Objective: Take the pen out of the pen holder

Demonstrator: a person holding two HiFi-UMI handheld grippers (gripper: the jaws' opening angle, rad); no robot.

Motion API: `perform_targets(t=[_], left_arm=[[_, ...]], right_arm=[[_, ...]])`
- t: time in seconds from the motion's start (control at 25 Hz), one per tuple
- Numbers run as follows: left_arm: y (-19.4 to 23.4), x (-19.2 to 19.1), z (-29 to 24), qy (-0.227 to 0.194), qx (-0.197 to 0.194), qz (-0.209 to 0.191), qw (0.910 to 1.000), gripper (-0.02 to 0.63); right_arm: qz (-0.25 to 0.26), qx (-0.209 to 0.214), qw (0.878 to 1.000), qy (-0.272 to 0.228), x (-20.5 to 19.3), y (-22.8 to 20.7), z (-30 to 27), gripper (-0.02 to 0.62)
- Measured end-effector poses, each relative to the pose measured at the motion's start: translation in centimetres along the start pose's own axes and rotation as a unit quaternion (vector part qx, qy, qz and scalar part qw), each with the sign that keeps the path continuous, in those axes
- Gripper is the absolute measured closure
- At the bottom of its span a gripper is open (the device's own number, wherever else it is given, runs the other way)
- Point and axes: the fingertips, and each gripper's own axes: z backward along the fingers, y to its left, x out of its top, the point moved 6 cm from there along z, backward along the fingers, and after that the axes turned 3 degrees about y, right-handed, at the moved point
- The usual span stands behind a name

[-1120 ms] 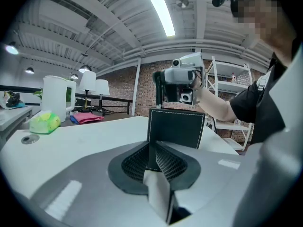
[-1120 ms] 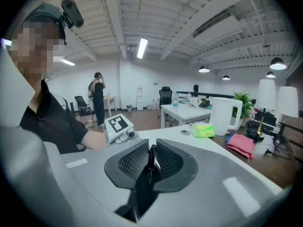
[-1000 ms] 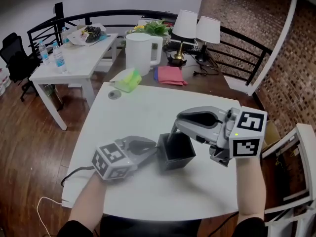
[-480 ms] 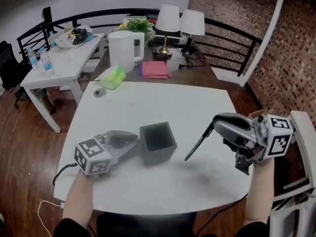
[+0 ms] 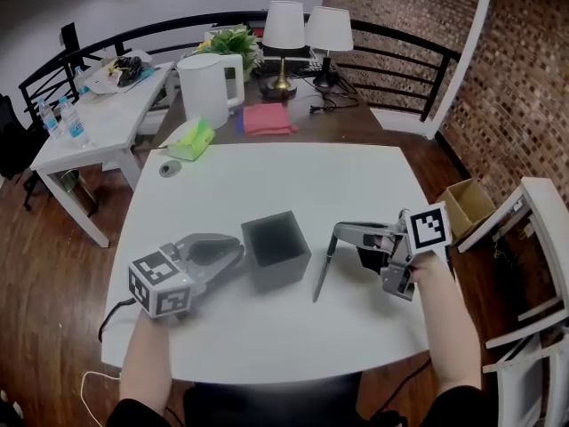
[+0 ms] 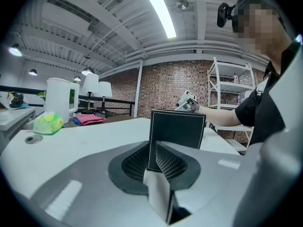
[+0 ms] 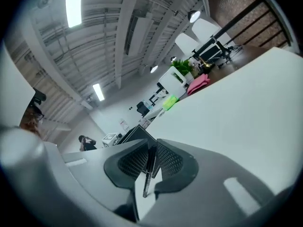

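A black square pen holder [image 5: 276, 250] stands on the white table [image 5: 267, 185]. My left gripper [image 5: 236, 253] is shut on its left wall; the left gripper view shows the wall [image 6: 177, 129] pinched between the pads, with my left gripper [image 6: 152, 148] low on it. To the holder's right, my right gripper [image 5: 337, 231] holds a black pen [image 5: 322, 274] by its top, slanting down-left with its lower tip near the table. In the right gripper view the pen [image 7: 149, 171] lies between the pads of my right gripper [image 7: 150, 155]. Those jaws have just eased open a little, with the pen still between them.
At the table's far edge lie a green object [image 5: 191, 139] and a round grommet [image 5: 169, 169]. Beyond stand a white kettle [image 5: 206, 90], a pink cloth [image 5: 267, 118] and two lamps [image 5: 283, 38]. A cardboard box [image 5: 467, 207] and a white chair [image 5: 524, 229] stand to the right.
The right gripper lifted the pen out of the holder, carried it right, then rolled and sank towards the table. The left gripper and the holder stayed put.
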Motion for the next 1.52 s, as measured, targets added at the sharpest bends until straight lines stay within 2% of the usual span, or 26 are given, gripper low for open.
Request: perform_targets(t=[0.16, 0.36, 0.56, 0.72, 0.88, 1.04, 1.24, 1.36, 1.52], left_arm=[[-0.1, 0.1, -0.1, 0.002, -0.003, -0.003, 1.0, 0.56], [-0.1, 0.2, -0.1, 0.009, -0.011, -0.004, 0.9999, 0.56], [0.0, 0.1, -0.2, 0.012, -0.012, -0.003, 0.9998, 0.56], [0.0, 0.0, -0.2, 0.012, -0.012, -0.004, 0.9999, 0.56], [-0.1, 0.0, -0.2, 0.012, -0.01, -0.003, 0.9999, 0.56], [-0.1, 0.1, -0.2, 0.009, -0.009, -0.004, 0.9999, 0.56], [-0.2, 0.3, 0.1, -0.013, 0.003, -0.006, 0.9999, 0.56], [-0.1, 0.4, 0.2, -0.026, 0.019, -0.004, 0.9995, 0.56], [0.4, 0.6, 0.5, -0.044, 0.043, -0.005, 0.9981, 0.56]], right_arm=[[-0.056, -0.032, 0.998, -0.023, -0.3, -1.5, -1.4, 0.523], [-0.084, -0.068, 0.993, -0.049, -0.4, -2.5, -2.5, 0.517], [-0.067, -0.106, 0.989, -0.074, 0.2, -3.0, -3.2, 0.509], [-0.046, -0.137, 0.985, -0.09, 0.5, -2.9, -3.1, 0.474], [-0.044, -0.138, 0.982, -0.119, 0.5, -2.9, -2.5, 0.489], [-0.008, -0.155, 0.975, -0.161, 0.2, -2.9, -0.4, 0.523], [0.111, -0.251, 0.946, -0.174, 0.4, -3.4, 1.7, 0.552], [0.155, -0.261, 0.936, -0.18, -0.1, -3.6, 2.4, 0.568], [0.178, -0.262, 0.922, -0.221, -0.5, -3.7, 3.3, 0.581]])
